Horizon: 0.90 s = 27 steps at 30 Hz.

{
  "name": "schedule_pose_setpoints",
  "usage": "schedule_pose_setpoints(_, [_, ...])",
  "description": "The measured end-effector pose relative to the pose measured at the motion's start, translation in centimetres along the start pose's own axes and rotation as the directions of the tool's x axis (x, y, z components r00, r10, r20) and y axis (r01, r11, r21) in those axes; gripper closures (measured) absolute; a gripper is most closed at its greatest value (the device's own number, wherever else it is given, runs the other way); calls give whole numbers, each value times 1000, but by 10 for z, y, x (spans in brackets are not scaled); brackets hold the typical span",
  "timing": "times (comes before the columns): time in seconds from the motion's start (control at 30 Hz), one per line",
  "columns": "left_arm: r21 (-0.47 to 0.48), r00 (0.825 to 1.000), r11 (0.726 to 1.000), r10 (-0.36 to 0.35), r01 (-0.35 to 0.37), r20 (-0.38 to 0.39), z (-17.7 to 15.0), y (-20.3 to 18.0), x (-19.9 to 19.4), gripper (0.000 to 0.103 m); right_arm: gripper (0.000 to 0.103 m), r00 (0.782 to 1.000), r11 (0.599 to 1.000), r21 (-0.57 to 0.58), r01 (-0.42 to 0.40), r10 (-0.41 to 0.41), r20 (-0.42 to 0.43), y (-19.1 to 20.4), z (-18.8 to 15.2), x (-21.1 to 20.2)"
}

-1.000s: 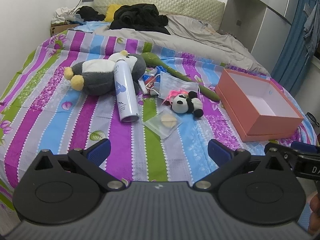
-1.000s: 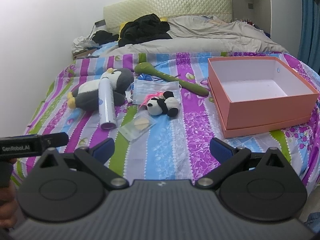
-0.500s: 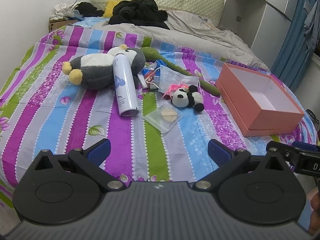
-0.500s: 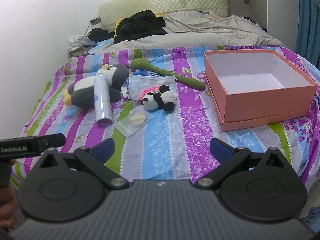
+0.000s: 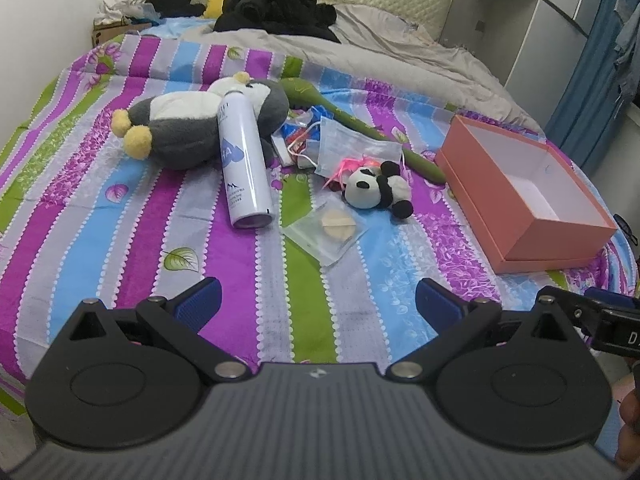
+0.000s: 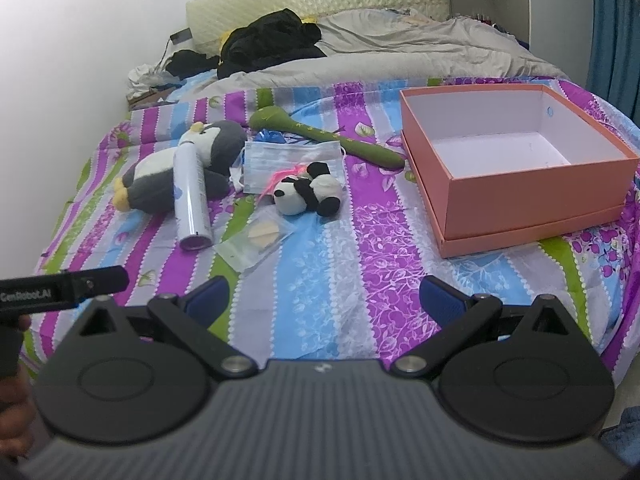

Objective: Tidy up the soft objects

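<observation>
Striped bedspread (image 5: 100, 256) carries a small panda plush (image 5: 378, 194) at its middle — penguin plush (image 5: 192, 128) far left, empty orange box (image 6: 516, 168) right — while left gripper (image 5: 318, 304) and right gripper (image 6: 324, 300) hover near, both spread wide, empty.

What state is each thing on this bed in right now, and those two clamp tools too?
Left gripper: open, holding nothing.
Right gripper: open, holding nothing.
Pink box: lidless, empty.
Panda plush: lying on its side.
Penguin plush: lying down, spray can leaning on it.
Spray can: lying down.
Face mask: loose, partly under the panda.
Clear pouch: flat, closure unclear.
</observation>
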<state>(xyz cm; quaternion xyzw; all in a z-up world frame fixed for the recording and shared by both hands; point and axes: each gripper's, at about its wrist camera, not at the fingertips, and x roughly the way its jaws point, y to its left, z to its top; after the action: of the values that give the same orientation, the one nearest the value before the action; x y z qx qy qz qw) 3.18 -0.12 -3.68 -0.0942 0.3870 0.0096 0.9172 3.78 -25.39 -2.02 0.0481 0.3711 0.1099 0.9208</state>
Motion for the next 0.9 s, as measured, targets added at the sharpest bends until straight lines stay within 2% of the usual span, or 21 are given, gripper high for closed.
schedule_pose_setpoints(0.2, [7, 1000, 1000, 3, -2, -24, 10, -5, 25, 0, 0, 1000, 1000, 14, -6, 6, -21, -7, 7, 17])
schedule_pose_setpoints(0.33, [22, 999, 1000, 17, -16, -45, 17, -11, 47, 0, 0, 998, 1000, 11, 26, -26, -50, -14, 13, 34])
schedule_pose_setpoints(0.47, [26, 998, 1000, 19, -17, -59, 23, -14, 69, 0, 0, 998, 998, 54, -7, 10, -58, -27, 20, 48])
schedule_pose_setpoints(0.67, [-3, 994, 1000, -4, 3, -109, 28, -10, 110, 0, 0, 998, 998, 42, -46, 48, -50, -27, 34, 77])
schedule_pose_setpoints(0.73, [20, 994, 1000, 3, -1, -106, 29, -11, 121, 0, 3, 996, 997, 40, -62, 64, -56, -26, 38, 90])
schedule_pose_setpoints(0.8, [39, 994, 999, 17, -13, -108, 31, -11, 134, 0, 13, 994, 996, 39, -83, 85, -67, -26, 41, 105])
schedule_pose_setpoints(0.9, [46, 994, 999, -9, 14, -111, 33, -9, 154, 0, 27, 990, 994, 42, -99, 103, -97, -25, 45, 131])
